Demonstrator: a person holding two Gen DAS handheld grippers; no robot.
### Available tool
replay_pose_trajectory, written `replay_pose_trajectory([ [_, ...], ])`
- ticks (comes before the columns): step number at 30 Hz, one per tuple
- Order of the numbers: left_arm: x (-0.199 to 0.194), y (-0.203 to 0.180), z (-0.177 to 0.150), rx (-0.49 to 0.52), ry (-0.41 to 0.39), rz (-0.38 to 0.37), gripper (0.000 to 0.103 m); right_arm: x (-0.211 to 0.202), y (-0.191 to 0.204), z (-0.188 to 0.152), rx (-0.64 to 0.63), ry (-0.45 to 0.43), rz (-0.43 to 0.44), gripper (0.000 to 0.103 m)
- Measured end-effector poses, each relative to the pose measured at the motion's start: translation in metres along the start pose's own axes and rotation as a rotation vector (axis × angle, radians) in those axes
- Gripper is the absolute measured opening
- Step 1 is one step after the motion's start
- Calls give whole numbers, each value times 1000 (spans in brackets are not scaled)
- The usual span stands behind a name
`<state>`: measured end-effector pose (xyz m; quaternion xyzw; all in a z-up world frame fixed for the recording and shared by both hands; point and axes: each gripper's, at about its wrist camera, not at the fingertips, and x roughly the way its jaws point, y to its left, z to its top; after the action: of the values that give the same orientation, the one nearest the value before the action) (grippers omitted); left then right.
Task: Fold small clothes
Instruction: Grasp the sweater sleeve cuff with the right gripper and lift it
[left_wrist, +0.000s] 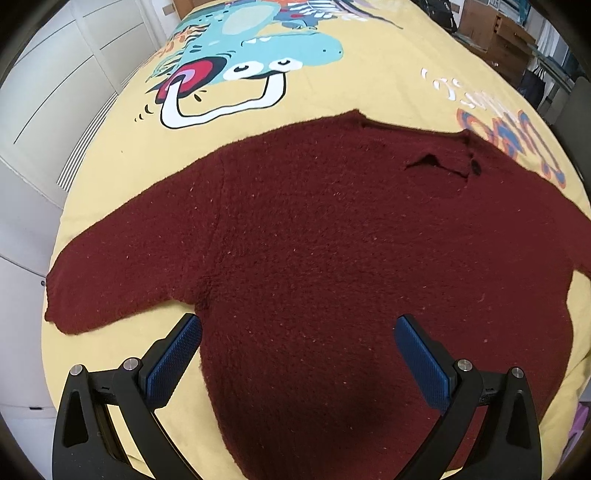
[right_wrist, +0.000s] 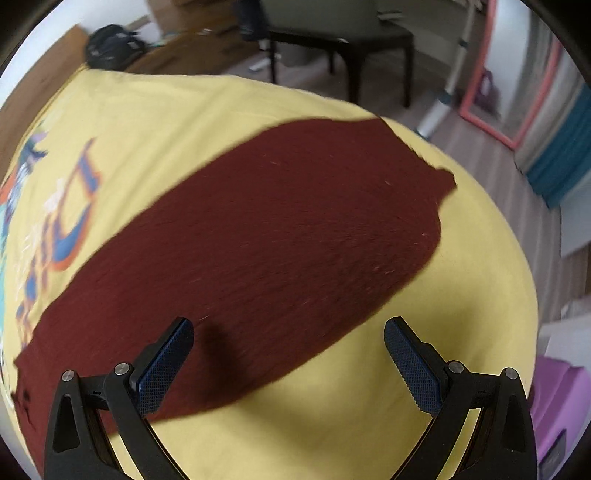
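A dark red knitted sweater lies flat on a yellow printed bedspread, neck opening at the far side, sleeves spread left and right. My left gripper is open and empty, hovering over the sweater's lower left body, its left finger near the armpit. In the right wrist view one sleeve of the sweater stretches toward the bed's far right edge. My right gripper is open and empty above the sleeve's near edge.
The bedspread carries a cartoon print. White cabinet doors stand left of the bed. A dark chair, a pink-framed mirror and wood floor lie beyond the right edge. A purple item sits at lower right.
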<state>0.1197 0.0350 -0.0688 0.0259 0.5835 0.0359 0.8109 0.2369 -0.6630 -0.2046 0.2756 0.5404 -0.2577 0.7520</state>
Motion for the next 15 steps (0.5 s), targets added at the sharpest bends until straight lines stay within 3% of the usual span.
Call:
replay_pose_trajectory([
  [2,4,1,-1,-7,12,-6,102,8,-4,3,27,21,12,102],
  [4,9,2,-2,-11,22,-9,102,11,-3,5,37,29,-10,95],
  [7,13,1,-3,-11,33,-12,102,10,-2,11,27,16,2,68],
  [9,15,1,-5,-10,41,-19,102,7,-3,15,29,19,29,34],
  [11,16,0,-8,-1,47,-17,102,2,-2,20,13,25,42,16],
  [15,15,3,-11,10,47,10,102,-28,21,17,-100,-14,36,13],
])
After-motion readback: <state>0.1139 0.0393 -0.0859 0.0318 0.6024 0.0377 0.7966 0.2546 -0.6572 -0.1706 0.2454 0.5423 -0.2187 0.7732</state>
